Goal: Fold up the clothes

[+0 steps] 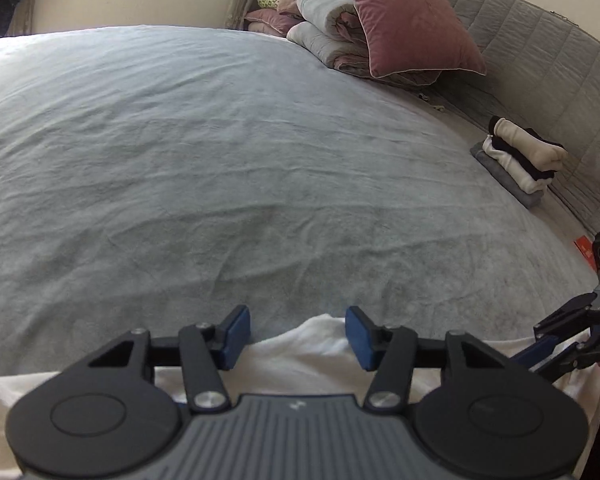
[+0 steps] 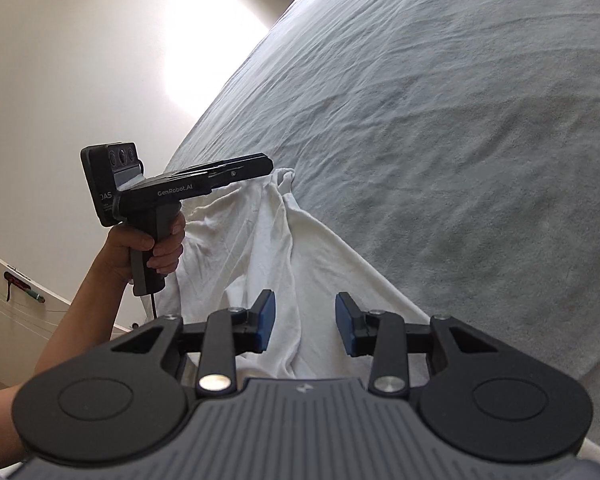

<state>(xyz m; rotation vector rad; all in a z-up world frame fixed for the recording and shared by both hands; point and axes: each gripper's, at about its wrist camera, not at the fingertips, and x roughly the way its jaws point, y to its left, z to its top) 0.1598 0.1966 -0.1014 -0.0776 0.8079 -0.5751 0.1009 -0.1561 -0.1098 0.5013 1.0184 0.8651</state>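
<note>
Both claws, left claw and right claw, gape empty over rumpled white garment.

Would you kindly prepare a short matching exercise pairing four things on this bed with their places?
1. white garment
2. pink pillow
3. folded clothes stack
4. left gripper

A. leaning on rolled quilts at the far end
B. beside the grey quilted headboard
C. bunched at the bed's near edge
D. over the white cloth, fingers apart

Pairs: 1-C, 2-A, 3-B, 4-D
</note>
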